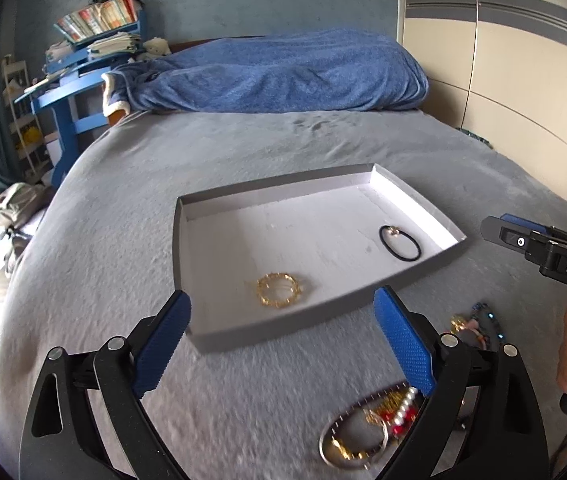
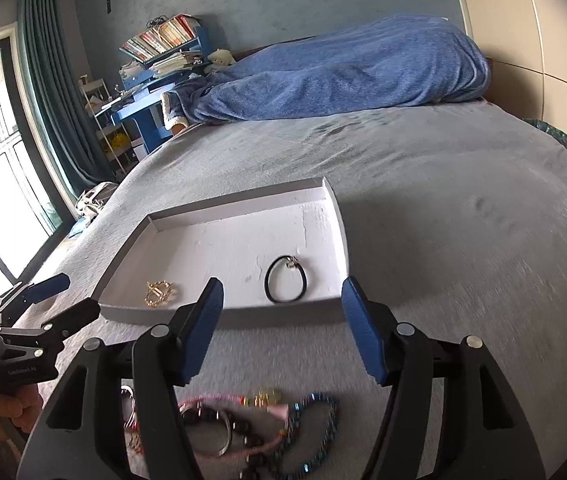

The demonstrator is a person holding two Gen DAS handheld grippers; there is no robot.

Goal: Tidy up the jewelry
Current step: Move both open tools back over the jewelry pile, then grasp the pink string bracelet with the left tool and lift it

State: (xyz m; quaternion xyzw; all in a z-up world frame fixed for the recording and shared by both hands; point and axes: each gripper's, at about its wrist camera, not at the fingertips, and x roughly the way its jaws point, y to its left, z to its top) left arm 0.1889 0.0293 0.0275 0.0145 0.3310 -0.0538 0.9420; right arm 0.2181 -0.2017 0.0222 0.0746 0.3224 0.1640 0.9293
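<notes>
The shallow grey tray (image 1: 187, 320) with its white floor is the landmark here, lying flat on the grey bedspread (image 1: 123, 220). Inside it, near the front wall, rests a gold chain bracelet (image 1: 279, 289); toward its right end lies a thin black cord bracelet (image 2: 285, 279) with a small metal clasp. Just in front of the tray, on the bedspread, sits the unsorted heap of jewelry (image 2: 243, 428): a pink cord, a blue beaded strand, dark beads, a silver ring-shaped bangle, pearls and red beads.

These pieces look light, limp and apt to tangle; the beaded strands would likely slip and drape, so pinching one across its cord where it lies clear of the others seems best. The rigid bangle probably wants a grip across its rim.

The left gripper (image 1: 283, 344) stands spread wide with nothing between its blue pads, in front of the tray. The right gripper (image 2: 283, 328) is likewise parted and empty, over the heap.
</notes>
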